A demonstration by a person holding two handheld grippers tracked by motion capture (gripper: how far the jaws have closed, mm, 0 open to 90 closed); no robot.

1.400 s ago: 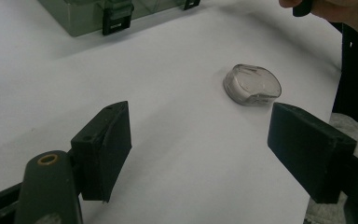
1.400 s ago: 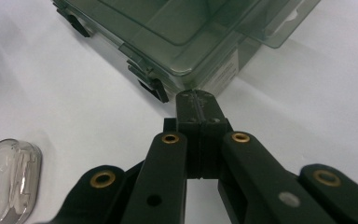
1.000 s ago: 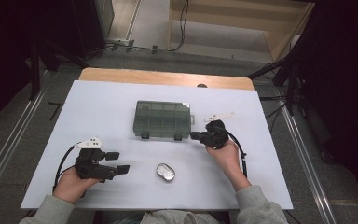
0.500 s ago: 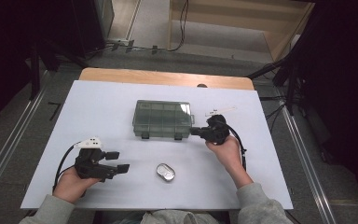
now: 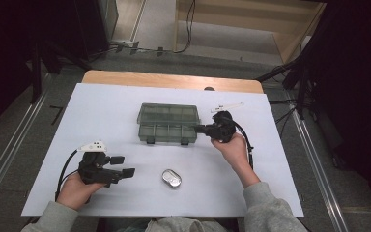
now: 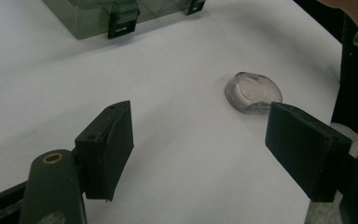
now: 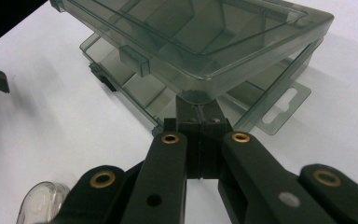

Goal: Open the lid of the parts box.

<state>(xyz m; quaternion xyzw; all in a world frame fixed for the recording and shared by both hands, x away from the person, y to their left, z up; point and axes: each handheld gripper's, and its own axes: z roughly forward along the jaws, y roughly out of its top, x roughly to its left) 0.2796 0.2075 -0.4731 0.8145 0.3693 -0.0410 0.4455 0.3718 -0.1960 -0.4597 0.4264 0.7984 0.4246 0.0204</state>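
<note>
A smoky clear compartment box (image 5: 168, 123) lies mid-table, its lid (image 7: 191, 37) tilted up off the base (image 7: 135, 88). My right gripper (image 5: 204, 128) is shut, its tips (image 7: 198, 100) wedged under the lid's near right corner, which rests on them. My left gripper (image 5: 121, 166) sits open near the front left, holding nothing. A small clear oval case (image 5: 172, 178) lies just right of it; in the left gripper view the oval case (image 6: 254, 93) is ahead of the open jaws (image 6: 198, 144), close to the right one.
White sheet (image 5: 101, 111) covers the table, with a wooden edge (image 5: 169, 79) at the back. A small white piece (image 5: 227, 107) lies behind the right hand. Dark floor and cables surround the table.
My right gripper has moved forward and left to the box's corner, and the lid now stands raised off the base. The left gripper has stayed put.
</note>
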